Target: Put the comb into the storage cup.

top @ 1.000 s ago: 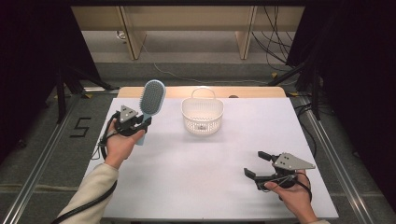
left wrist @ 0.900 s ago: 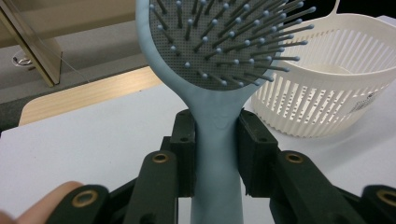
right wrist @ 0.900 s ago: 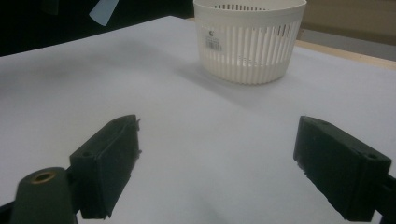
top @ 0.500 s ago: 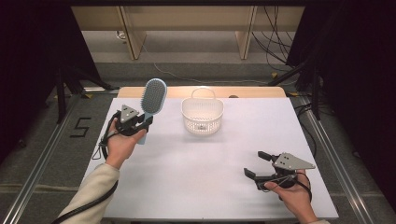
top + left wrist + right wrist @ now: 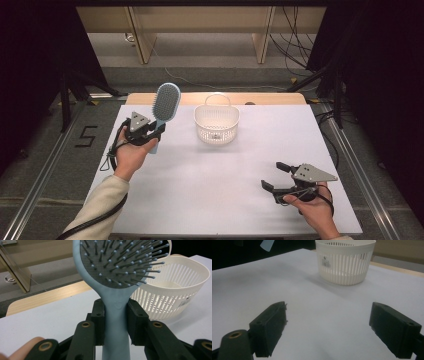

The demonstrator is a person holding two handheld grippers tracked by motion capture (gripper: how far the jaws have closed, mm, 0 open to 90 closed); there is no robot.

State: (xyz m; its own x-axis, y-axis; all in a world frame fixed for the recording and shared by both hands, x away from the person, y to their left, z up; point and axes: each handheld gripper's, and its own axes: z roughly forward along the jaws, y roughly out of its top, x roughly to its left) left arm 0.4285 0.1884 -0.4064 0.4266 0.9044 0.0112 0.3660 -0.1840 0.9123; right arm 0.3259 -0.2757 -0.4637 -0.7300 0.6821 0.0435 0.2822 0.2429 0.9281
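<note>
White table (image 5: 220, 190), one, under dark surroundings. At 5 o'clock, nearest: right gripper (image 5: 276, 177), one, jaws spread, empty, resting low. At 10 o'clock: left gripper (image 5: 153, 128), one, jaws pinching the handle of the brush (image 5: 165, 101), one, blue, upright, bristled head raised. Nothing has shifted over the last second; brush likely paused before transfer. At 12 o'clock, farthest: basket (image 5: 216, 123), one, white, slatted, apparently empty, just right of brush.

Even overhead light brightens the white counter (image 5: 225, 190) while the surroundings sink into darkness. Shadows are soft and faint. In both gripper views the near jaws look slightly blurred.
</note>
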